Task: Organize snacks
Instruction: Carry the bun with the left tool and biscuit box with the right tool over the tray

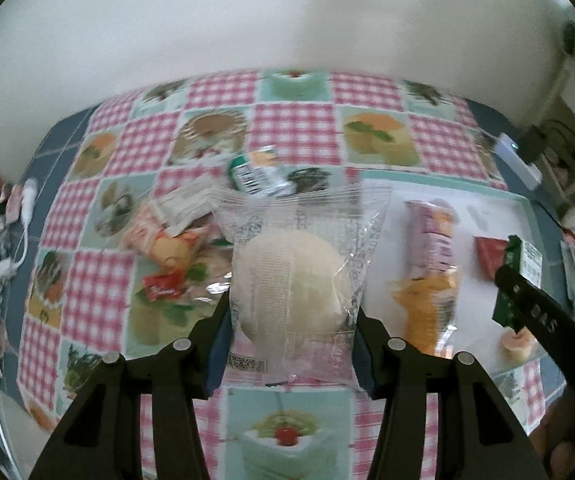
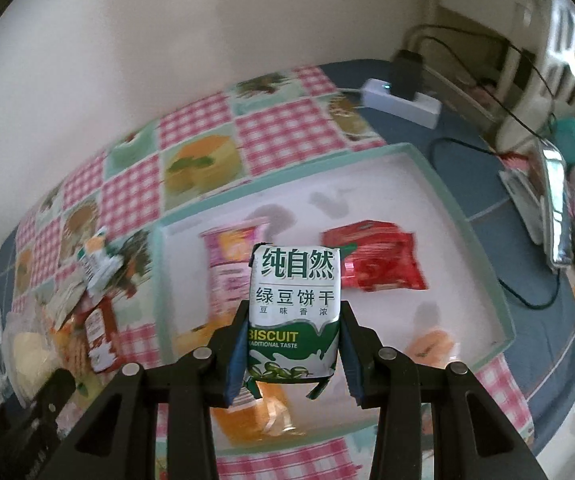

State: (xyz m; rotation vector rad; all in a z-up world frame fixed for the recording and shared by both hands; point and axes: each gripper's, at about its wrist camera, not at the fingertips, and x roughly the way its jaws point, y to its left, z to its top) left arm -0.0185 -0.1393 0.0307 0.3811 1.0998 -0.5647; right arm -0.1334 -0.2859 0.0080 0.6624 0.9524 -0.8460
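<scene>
Right gripper [image 2: 293, 356] is clamping the green biscuit pack [image 2: 295, 312] upright at frame centre, hovering over the white tray [image 2: 467, 216]; lowering it level into bare tray floor beside the red packet [image 2: 375, 260] seems best; left gripper [image 1: 292, 344] is gripping a clear-wrapped bun [image 1: 291, 284], centre frame, above the checked tablecloth [image 1: 295, 132].

On my left, the gripper [image 1: 293, 316] holds a wrapped bun [image 1: 291, 280] above the table [image 1: 295, 128], with a loose snack pile [image 1: 175, 236] behind it to the left. The tray [image 2: 439, 184] lies right; in it a tall packet [image 2: 231, 268] sits left of a flat packet [image 2: 379, 264], behind the biscuit pack [image 2: 295, 304] in my right gripper [image 2: 293, 344].
</scene>
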